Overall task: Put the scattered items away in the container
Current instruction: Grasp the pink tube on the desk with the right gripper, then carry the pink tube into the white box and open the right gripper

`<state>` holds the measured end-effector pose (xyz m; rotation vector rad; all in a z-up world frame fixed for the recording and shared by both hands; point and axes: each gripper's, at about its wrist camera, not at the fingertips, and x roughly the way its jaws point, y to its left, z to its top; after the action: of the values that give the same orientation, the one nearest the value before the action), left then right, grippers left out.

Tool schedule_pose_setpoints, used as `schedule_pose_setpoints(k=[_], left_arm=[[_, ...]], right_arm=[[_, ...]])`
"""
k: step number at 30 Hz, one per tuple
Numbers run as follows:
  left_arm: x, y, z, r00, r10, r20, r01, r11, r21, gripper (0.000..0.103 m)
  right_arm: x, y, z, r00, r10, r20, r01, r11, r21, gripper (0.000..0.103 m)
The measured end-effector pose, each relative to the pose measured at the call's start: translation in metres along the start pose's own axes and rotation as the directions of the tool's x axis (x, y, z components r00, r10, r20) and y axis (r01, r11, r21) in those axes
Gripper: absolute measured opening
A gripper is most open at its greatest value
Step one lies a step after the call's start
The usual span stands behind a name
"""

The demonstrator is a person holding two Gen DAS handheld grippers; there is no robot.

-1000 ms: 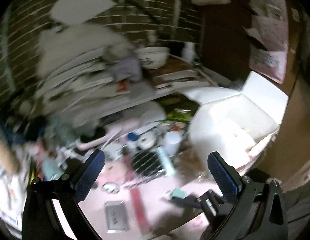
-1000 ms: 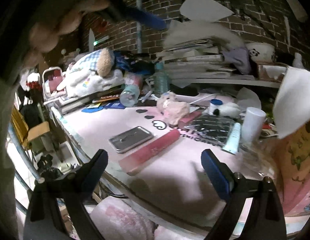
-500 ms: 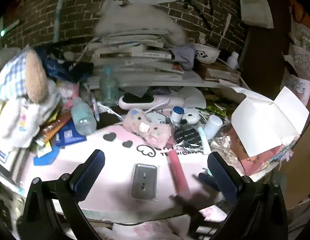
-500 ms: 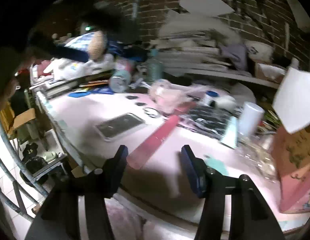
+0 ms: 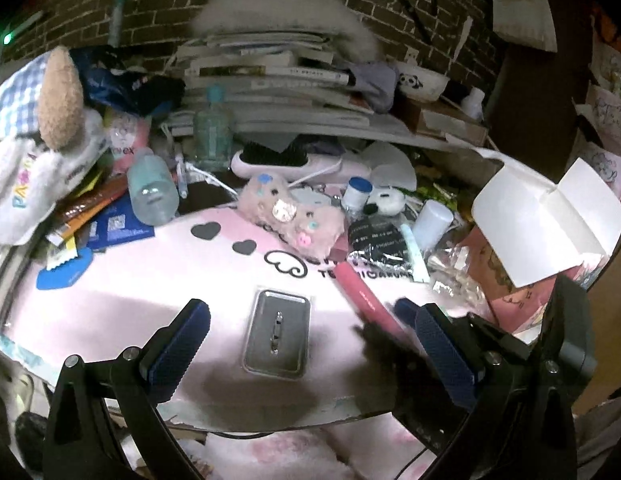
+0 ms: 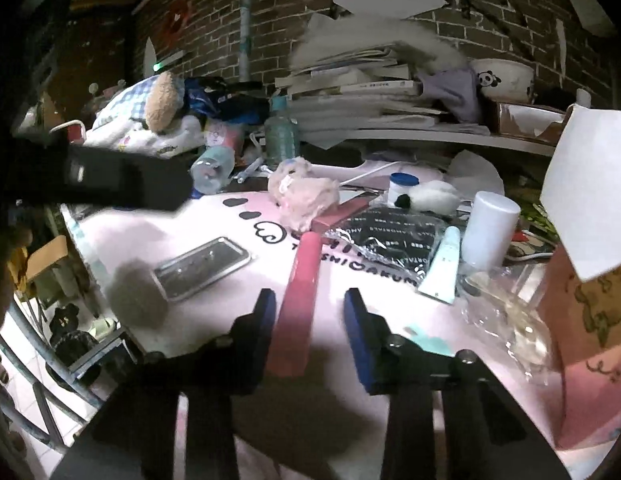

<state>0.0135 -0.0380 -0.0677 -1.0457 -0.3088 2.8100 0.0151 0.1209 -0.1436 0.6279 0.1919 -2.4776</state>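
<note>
The right tool (image 6: 308, 316) straddles a pink bar (image 6: 300, 292) lying on the pink bench (image 6: 214, 224), fingers parted (not yet gripping). The left tool (image 5: 310, 344) hangs spread wide above a metal tin (image 5: 277, 332).

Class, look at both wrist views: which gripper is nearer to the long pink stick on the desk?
Right. The right gripper has its open fingers on either side of the pink stick. The left gripper hovers open over the metal tin, beside it.

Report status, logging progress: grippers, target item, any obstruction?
Right gripper open, straddling the long pink case, not yet closed. Left gripper open, empty, above the metal tin. Black foil packet lies close beside the case.
</note>
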Motion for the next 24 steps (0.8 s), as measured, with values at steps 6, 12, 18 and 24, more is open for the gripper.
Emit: schedule_pose_setpoints(k=[6, 12, 18, 24], left_arm=[[0.004, 0.005, -0.003, 1.000, -0.010, 0.001, 0.010, 1.000, -0.017, 0.103], [0.007, 0.012, -0.005, 1.000, -0.001, -0.004, 0.001, 0.999, -0.041, 0.103], [0.008, 0.014, -0.008, 1.000, 0.001, -0.007, -0.001, 0.999, -0.046, 0.103], [0.009, 0.010, -0.009, 1.000, -0.009, -0.005, 0.009, 1.000, -0.029, 0.103]], right_arm=[[0.004, 0.000, -0.001, 0.999, -0.011, 0.030, 0.012, 1.000, -0.010, 0.014], [-0.001, -0.002, -0.002, 0.999, 0.004, 0.050, -0.003, 1.000, -0.022, 0.014], [-0.029, 0.000, 0.012, 0.993, 0.057, 0.108, -0.052, 0.997, -0.051, 0.014], [-0.080, -0.015, 0.051, 0.976, 0.137, 0.168, -0.124, 0.989, -0.081, 0.014]])
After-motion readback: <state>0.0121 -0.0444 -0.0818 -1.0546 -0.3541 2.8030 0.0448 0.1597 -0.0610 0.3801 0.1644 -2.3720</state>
